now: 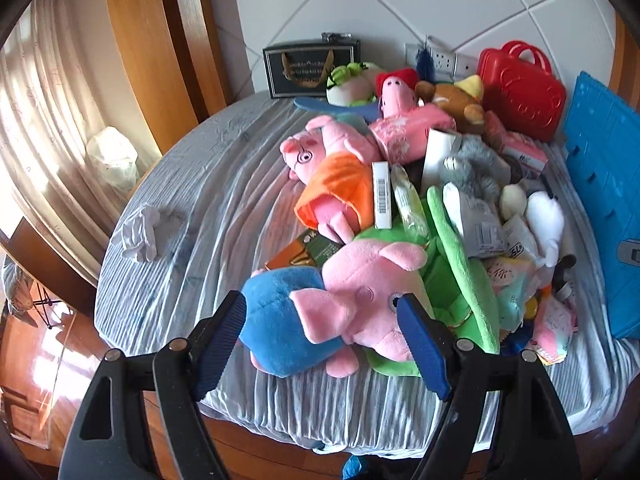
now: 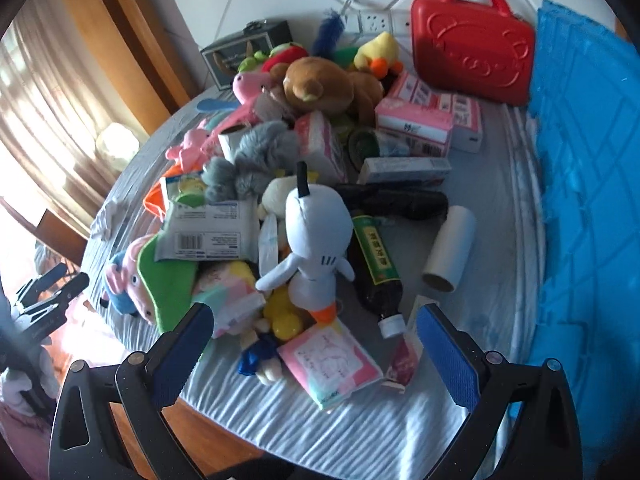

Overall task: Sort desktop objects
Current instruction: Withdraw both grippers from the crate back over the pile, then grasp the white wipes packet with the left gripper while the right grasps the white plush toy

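A heap of toys and packets lies on a table under a grey striped cloth. In the left wrist view my left gripper is open near the table's front edge. A pink pig plush with a blue body lies just beyond its fingers, untouched. In the right wrist view my right gripper is also open and holds nothing. Just ahead of it lies a pink packet. Behind the packet are a white goose plush and a dark bottle lying on its side.
A blue plastic crate stands along the right side. A red toy case and a dark box sit at the back by the wall. A white paper roll and tissue packs lie right of the heap. Crumpled tissue lies on the left.
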`<state>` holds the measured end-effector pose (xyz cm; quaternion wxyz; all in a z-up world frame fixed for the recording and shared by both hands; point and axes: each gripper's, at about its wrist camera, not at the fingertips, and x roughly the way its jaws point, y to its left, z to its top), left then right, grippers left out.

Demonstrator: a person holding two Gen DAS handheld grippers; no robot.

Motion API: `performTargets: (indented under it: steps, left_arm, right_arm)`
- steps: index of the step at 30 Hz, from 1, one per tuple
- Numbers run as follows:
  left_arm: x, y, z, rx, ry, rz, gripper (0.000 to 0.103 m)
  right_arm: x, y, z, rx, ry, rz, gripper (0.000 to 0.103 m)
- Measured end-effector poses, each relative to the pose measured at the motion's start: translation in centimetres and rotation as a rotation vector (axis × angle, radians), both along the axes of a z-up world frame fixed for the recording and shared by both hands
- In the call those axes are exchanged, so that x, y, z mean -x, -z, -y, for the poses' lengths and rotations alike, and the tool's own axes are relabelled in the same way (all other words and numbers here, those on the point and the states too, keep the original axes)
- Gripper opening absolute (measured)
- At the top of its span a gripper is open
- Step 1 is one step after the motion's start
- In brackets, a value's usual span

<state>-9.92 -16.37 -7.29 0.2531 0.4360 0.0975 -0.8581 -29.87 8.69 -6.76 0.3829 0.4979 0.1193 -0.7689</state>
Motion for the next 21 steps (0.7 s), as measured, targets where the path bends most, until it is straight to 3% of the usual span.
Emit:
performTargets:
  steps: [4, 8, 14, 21]
  left_arm:
    - [1.2, 0.8, -0.4, -0.018, 0.004, 0.038, 0.078]
    - [3.1, 0.2, -1.3, -0.043, 0.051, 0.012, 0.078]
    - [8.7, -0.9, -3.9, -0.009, 0.262, -0.002, 0.078]
    - [15.6, 0.8, -6.7, 0.067, 0.544, 0.13, 0.078]
  right_arm:
    - [1.3, 1.5, 0.8, -0.01, 0.009, 0.029, 0.103]
    - [2.0, 2.2, 1.5, -0.018, 0.01, 0.047, 0.103]
    - [1.8, 2.7, 1.5, -0.046, 0.069, 0.036, 0.103]
    - [2.2, 3.2, 1.1, -0.034, 0.195, 0.057, 0.103]
